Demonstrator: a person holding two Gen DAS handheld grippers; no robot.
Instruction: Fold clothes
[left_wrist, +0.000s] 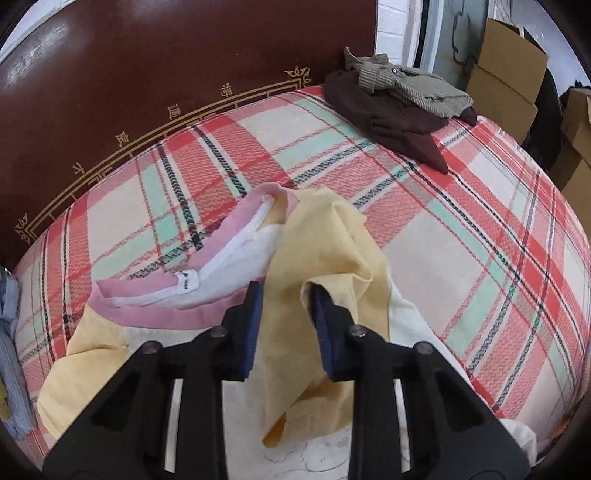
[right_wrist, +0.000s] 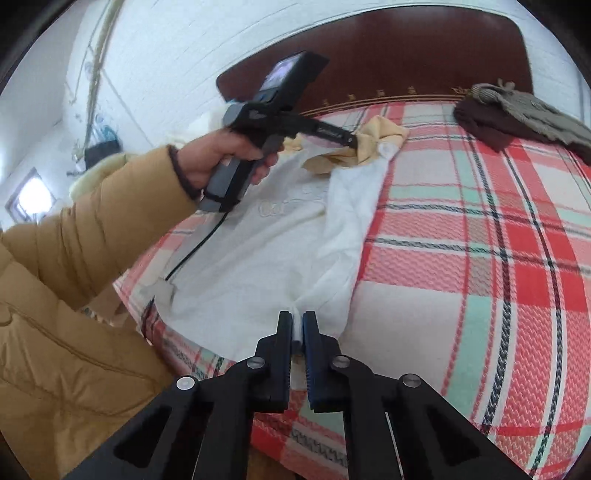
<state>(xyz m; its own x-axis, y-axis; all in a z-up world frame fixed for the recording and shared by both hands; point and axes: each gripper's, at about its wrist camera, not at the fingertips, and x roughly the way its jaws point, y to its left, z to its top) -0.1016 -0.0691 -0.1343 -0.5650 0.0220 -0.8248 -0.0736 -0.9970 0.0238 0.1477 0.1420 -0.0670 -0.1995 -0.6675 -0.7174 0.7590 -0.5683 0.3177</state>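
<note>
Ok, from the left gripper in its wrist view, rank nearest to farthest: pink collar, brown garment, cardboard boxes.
From the left gripper:
1. Pink collar, just ahead, to the left.
2. Brown garment, far right on the bed, under a striped one.
3. Cardboard boxes, beyond the bed, far right.

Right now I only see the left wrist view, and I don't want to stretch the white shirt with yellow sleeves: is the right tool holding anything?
Observer: Yes. The right tool is shut on the hem of the white fabric shirt with yellow sleeves, at the near edge of the red plaid bed cover.
Operator: Does the shirt's body lie flat?
Observer: Mostly spread out, but one side is bunched into a long ridge running from the hem toward the sleeve.
Operator: Anything trailing from my left tool?
Observer: A thin black cable hangs from its handle and crosses the shirt.
</note>
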